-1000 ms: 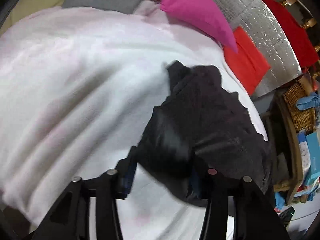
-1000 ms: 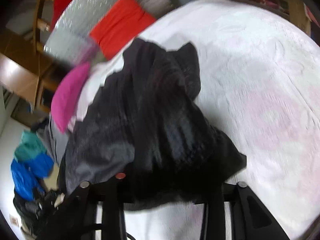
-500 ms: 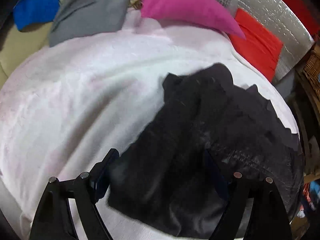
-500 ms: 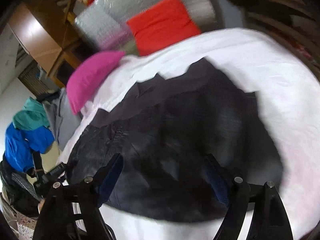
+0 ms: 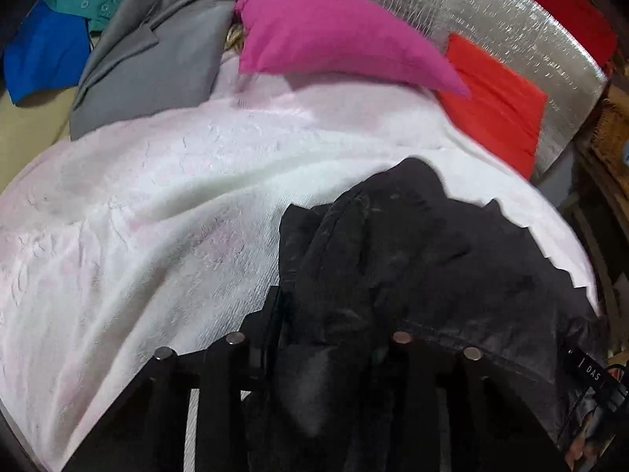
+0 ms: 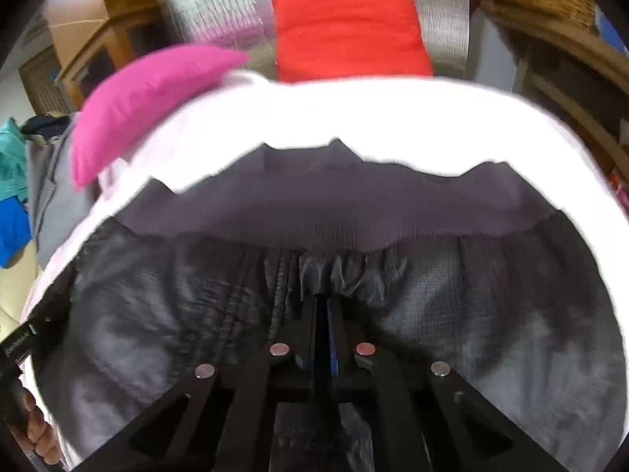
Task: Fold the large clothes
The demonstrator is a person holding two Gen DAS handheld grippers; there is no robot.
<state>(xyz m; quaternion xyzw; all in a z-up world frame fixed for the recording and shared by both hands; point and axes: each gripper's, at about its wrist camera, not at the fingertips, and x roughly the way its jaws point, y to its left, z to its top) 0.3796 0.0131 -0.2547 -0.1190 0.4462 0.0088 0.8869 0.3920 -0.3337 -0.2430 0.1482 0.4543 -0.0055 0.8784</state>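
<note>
Both wrist cams sit low & close over black jacket (image 5: 412,275) (image 6: 314,283), facing bed's far end; both share pink pillow (image 5: 334,39) (image 6: 149,94), red cushion (image 5: 495,106) (image 6: 346,31).

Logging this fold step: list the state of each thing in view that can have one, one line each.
black jacket: spread on the white blanket, ribbed hem flat, other end bunched.
right gripper: shut on the black jacket.
left gripper: fabric over its fingers, grip unclear.
pink pillow: lying at the blanket's far edge.
</note>
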